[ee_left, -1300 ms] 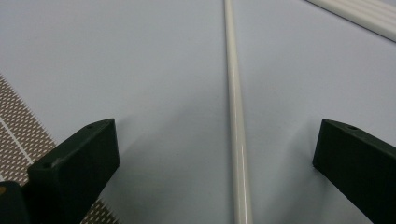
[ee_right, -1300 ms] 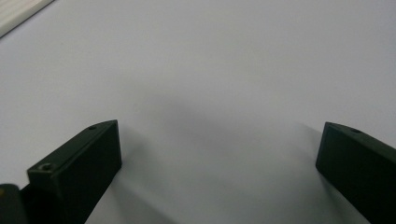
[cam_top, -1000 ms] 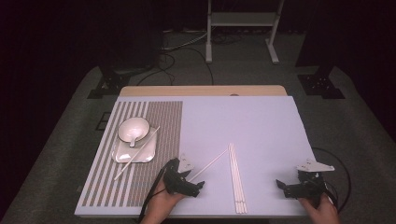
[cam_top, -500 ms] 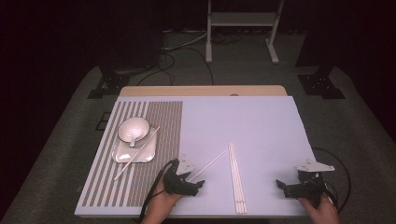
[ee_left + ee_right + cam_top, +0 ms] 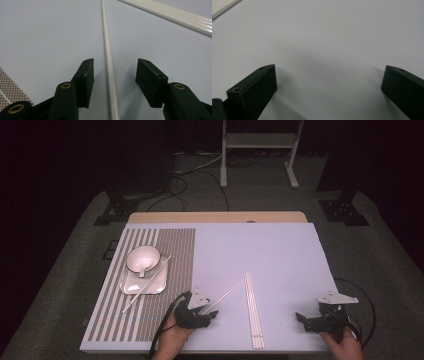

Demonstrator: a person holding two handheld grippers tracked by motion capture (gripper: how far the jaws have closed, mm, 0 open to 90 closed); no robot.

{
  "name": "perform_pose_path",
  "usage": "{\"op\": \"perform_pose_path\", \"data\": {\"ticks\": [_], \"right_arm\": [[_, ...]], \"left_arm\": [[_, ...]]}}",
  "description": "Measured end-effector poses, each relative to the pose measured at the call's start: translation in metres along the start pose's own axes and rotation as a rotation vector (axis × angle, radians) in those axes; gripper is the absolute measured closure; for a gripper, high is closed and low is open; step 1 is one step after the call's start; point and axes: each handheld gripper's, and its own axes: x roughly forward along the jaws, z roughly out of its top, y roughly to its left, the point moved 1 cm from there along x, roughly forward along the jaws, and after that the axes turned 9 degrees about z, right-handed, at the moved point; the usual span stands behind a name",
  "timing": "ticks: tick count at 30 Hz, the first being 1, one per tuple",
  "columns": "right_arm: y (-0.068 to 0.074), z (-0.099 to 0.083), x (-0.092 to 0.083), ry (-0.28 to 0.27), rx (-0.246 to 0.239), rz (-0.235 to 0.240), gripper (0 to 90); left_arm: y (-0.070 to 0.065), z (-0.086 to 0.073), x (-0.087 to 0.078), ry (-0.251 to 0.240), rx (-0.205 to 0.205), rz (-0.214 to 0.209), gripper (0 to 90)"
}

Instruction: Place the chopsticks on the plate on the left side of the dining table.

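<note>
Left gripper [image 5: 210, 312] straddling a single white chopstick [image 5: 108, 55], not clamped on it yet.

From my seat the left gripper view is the good one: the chopstick runs straight out between the two black jaws, which have just been closing in, but I can see table on both sides of the stick, so nothing is pinched. Its near end is cut off at the bottom edge, the far end at the top. Off to the upper right of the jaws lies a bundle of chopsticks [image 5: 175, 13], also cropped. In the high view my left hand [image 5: 172, 337] hides part of the gripper body. The right gripper [image 5: 300, 317] sits spread wide over bare table [image 5: 332, 37], holding nothing. The bowl [image 5: 143, 258] and plate [image 5: 150, 284] are well off to the left gripper's far left; hard to make out what's in them.
</note>
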Motion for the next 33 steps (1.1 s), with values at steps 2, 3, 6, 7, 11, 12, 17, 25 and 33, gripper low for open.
{"op": "perform_pose_path", "data": {"ticks": [2, 3, 6, 7, 11, 12, 17, 25, 33], "right_arm": [[0.0, 0.0, 0.0, 0.0, 0.0, 0.0, 0.0], [0.0, 0.0, 0.0, 0.0, 0.0, 0.0, 0.0], [0.0, 0.0, 0.0, 0.0, 0.0, 0.0, 0.0], [0.0, 0.0, 0.0, 0.0, 0.0, 0.0, 0.0], [0.0, 0.0, 0.0, 0.0, 0.0, 0.0, 0.0], [0.0, 0.0, 0.0, 0.0, 0.0, 0.0, 0.0], [0.0, 0.0, 0.0, 0.0, 0.0, 0.0, 0.0], [0.0, 0.0, 0.0, 0.0, 0.0, 0.0, 0.0], [0.0, 0.0, 0.0, 0.0, 0.0, 0.0, 0.0]], "left_arm": [[0.0001, 0.0, -0.0002, -0.001, 0.001, 0.004, 52.4], [0.0003, 0.0, -0.0002, 0.0, 0.0, 0.005, 53.3], [0.0008, -0.0002, -0.0005, -0.001, -0.013, 0.018, 58.4], [0.0008, -0.0002, -0.0004, -0.001, -0.015, 0.021, 59.8], [0.0008, -0.0002, -0.0006, -0.002, -0.017, 0.029, 63.5], [0.0007, -0.0002, -0.0006, -0.003, -0.018, 0.031, 65.9], [0.0012, -0.0004, -0.0007, -0.006, -0.026, 0.036, 72.9], [0.0016, -0.0004, -0.0007, -0.004, -0.036, 0.045, 78.4], [0.0018, -0.0004, -0.0006, -0.005, -0.037, 0.041, 83.6]]}}
